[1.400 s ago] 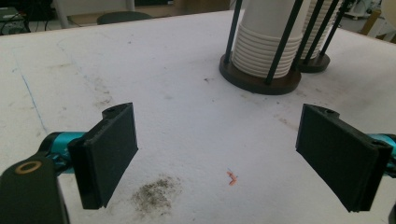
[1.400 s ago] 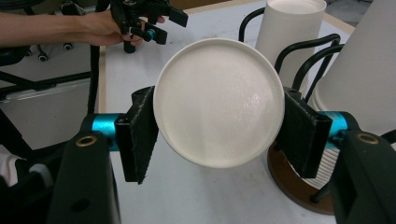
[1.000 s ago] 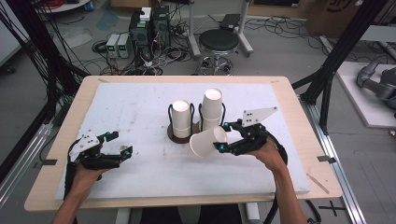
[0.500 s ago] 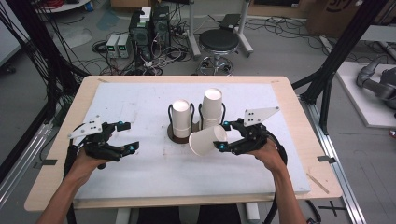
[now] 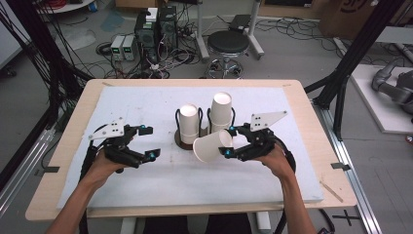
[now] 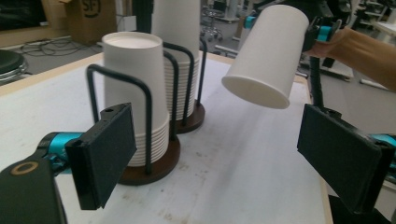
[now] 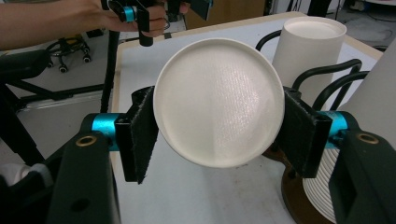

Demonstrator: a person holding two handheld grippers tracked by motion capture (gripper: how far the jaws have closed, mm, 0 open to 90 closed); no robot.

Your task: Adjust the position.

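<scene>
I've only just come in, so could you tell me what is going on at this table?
A person works with a gripper in each hand. The right gripper is shut on a white paper cup, held on its side above the table. The left gripper is open and empty. Two cup stacks stand in wire holders.

The paper cup (image 5: 212, 145) held in the right gripper (image 5: 230, 142) is plain white, and in the right gripper view its base (image 7: 218, 102) shows a fine woven-looking texture. The two cup stacks (image 5: 189, 123) are the same white. Their holder (image 5: 184, 143) has a dark brown round base and black wire loops. Both grippers, the left gripper (image 5: 147, 142) included, are black with turquoise joints, brass-coloured rings and pale grey plates with small dark dots. The table (image 5: 302, 105) is light wood, covered by a white mat (image 5: 146, 100) with faint grey scuffs.
</scene>
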